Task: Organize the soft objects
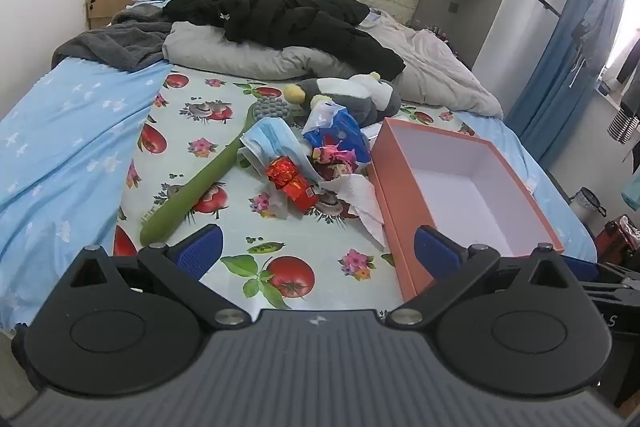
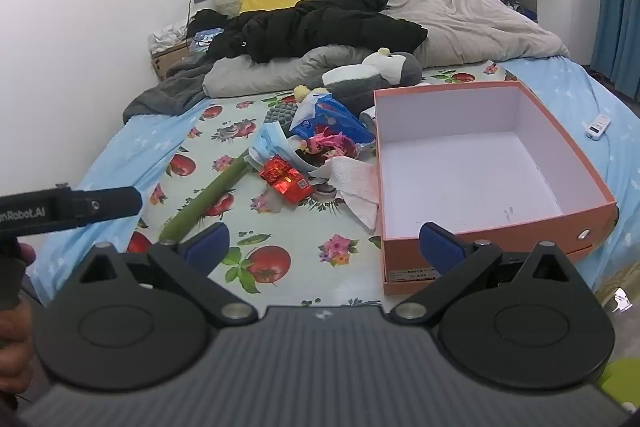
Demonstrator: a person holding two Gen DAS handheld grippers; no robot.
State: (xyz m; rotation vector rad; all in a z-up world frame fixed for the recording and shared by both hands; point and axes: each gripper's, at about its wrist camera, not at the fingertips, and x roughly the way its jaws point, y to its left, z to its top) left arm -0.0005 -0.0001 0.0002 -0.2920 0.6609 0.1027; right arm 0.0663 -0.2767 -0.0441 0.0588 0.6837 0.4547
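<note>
Start of the sort, seen from both wrists. My left gripper (image 1: 318,253) and my right gripper (image 2: 324,247) both hang above the near edge of the bed (image 1: 56,131), tilted downward, jaws spread wide and holding nothing.

The orange box (image 2: 496,227) lies open on the bed to the right of the clutter, and its white interior is bare: nothing has been put away so far, in my judgement.

The soft objects remain in one heap just left of the box on the fruit-print sheet (image 1: 224,235). Visible in it are a stack of blue face masks (image 1: 272,143), a blue tissue pack (image 1: 340,131), a crumpled white paper towel (image 1: 362,199) touching the box wall, a shiny red packet (image 1: 290,183), a small pink item (image 2: 332,141) I cannot identify, and a long green handle (image 1: 192,195) with a grey nubbed head. A grey-and-white plush toy (image 2: 376,71) rests behind the heap, against the rumpled bedding (image 2: 480,23).

Everything is left to do: each soft piece still needs lifting and placing, presumably into the box. The paper towel and masks lie nearest my jaws.
</note>
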